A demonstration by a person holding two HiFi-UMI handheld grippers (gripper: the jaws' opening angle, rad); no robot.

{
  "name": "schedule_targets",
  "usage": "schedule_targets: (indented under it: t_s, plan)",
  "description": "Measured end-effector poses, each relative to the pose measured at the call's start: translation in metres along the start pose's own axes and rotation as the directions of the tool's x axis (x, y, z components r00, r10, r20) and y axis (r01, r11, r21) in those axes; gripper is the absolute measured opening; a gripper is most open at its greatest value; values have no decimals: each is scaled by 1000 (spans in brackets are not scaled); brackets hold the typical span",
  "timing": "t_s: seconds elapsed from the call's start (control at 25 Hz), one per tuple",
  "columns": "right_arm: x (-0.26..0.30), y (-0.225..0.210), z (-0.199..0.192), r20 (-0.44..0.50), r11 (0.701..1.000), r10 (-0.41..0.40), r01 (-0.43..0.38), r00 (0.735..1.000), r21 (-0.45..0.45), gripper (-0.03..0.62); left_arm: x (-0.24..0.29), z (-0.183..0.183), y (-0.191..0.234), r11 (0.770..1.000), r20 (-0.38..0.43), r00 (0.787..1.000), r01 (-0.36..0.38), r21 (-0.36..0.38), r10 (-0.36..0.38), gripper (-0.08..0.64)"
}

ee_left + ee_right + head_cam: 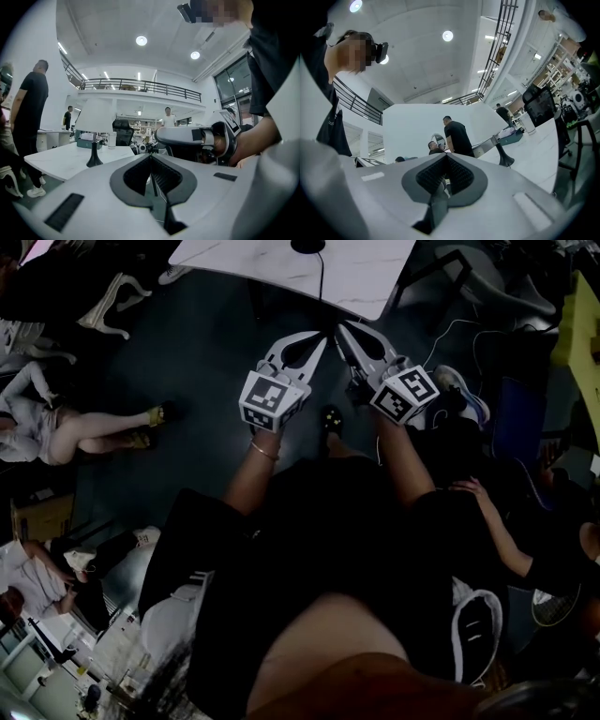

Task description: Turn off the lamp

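Observation:
A lamp with a white shade (96, 115) and a black base (94, 161) stands on the white table (56, 161). From the head view only its black base (307, 246) and cord show, at the table's top edge (281, 273). My left gripper (322, 337) is shut and empty, short of the table's near edge. My right gripper (341, 327) is beside it, tips nearly meeting, also shut with nothing in it. In the left gripper view the shut jaws (151, 156) point right of the lamp. The right gripper view has its shut jaws (446, 156) left of the lamp base (505, 159).
A person in black (30, 117) stands at the table's left end. Others sit on the dark floor at left (56, 427). A teal box (86, 142), a white cup (111, 139) and a black office chair (123, 131) are behind the lamp.

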State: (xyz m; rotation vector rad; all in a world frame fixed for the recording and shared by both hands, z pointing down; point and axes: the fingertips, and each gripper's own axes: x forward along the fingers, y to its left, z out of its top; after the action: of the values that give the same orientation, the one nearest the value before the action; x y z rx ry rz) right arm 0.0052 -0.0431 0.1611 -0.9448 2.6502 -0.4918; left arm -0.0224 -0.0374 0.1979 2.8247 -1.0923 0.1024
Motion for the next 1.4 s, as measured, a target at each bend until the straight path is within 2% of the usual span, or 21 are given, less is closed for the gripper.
schedule_targets:
  t_s: [0.44, 1.0, 1.4]
  plan:
    - [-2, 1, 4, 0, 1000, -23, 23, 1000, -8, 0, 1, 20, -1, 1000, 19, 999, 25, 16, -26, 12]
    - [-1, -5, 2, -6, 999, -46, 46, 999, 10, 0, 10, 21, -3, 997, -2, 997, 71, 18, -71, 12]
    - [3, -14, 5, 0, 998, -49, 49, 999, 32, 0, 18, 20, 5, 998, -15, 997, 69, 8, -69, 12]
